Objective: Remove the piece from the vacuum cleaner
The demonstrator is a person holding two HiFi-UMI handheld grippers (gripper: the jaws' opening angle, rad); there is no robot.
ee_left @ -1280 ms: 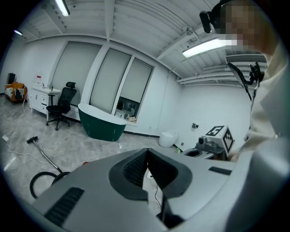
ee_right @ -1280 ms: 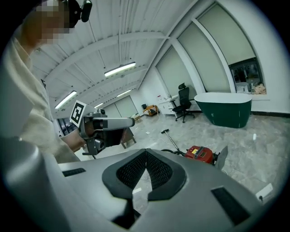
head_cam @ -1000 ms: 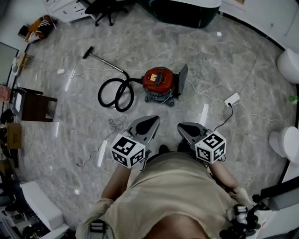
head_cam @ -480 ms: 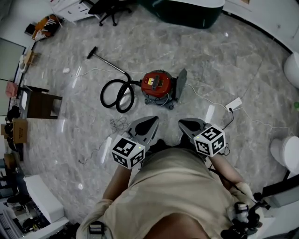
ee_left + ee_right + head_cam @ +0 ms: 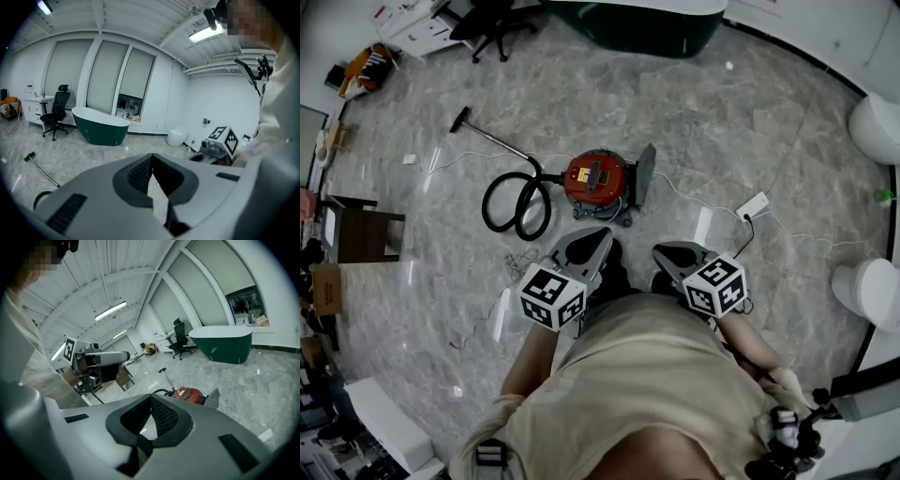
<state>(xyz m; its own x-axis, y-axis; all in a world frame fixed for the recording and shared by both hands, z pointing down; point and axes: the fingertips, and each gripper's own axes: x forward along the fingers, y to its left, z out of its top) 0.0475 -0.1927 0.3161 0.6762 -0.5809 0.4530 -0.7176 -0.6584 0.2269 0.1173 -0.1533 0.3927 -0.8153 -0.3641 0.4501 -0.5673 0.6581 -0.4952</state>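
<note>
I hold both forearms bent low in front of my body at the centre of the head view. The left gripper (image 5: pixel 596 237) and the right gripper (image 5: pixel 664 252) sit side by side, both tilted forward and down over the marble floor (image 5: pixel 750 122). In each gripper's own view the jaws are pressed tip to tip, with nothing caught between them. The vacuum cleaner (image 5: pixel 595 178) stands on the floor just above the grippers in the frame, clear of both. Its red body runs left to right across the frame, with the black hose (image 5: pixel 514 202) coiled at its left end and a grey panel (image 5: pixel 643 174) at its right. The wand (image 5: pixel 492 139) slants away to the upper left
</note>
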